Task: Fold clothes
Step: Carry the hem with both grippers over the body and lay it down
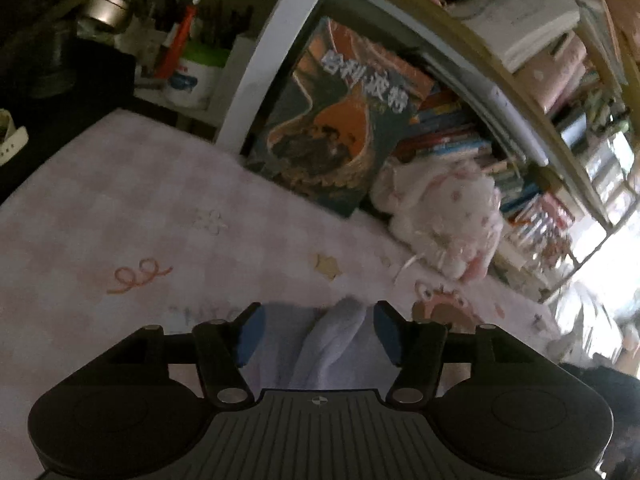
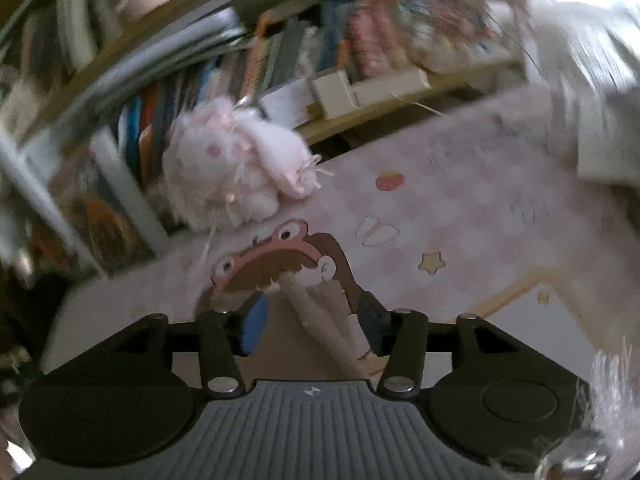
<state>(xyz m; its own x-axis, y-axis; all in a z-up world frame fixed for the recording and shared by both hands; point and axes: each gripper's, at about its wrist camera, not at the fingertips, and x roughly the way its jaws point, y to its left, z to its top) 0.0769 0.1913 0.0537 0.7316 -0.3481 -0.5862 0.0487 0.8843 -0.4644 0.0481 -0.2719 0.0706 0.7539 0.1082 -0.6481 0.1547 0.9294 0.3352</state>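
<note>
Left wrist view: the left gripper [image 1: 316, 330] has its fingers [image 1: 252, 332] spread wide, pale lavender cloth [image 1: 336, 344] bunched between them, near the plush rabbit [image 1: 440, 216]. Right wrist view: the right gripper [image 2: 312, 318] has its fingers [image 2: 254, 320] wide over the printed table [image 2: 460, 220] below that rabbit.

Left gripper [image 1: 316, 334]: matt black plastic arms, blue rubbery-looking pads [image 1: 251, 332], shiny metal pivot pins, ribbed grey body. Pale lavender cloth [image 1: 320, 352] seen between pads, soft, matt, creased. Table cover [image 1: 120, 208]: smooth matt pink checked print. Plush toy [image 1: 444, 216]: fluffy white-pink pile. Book cover [image 1: 332, 120]: glossy paper. Tin [image 1: 106, 10]: brushed metal. Right gripper [image 2: 312, 322]: same finish noted.
</note>
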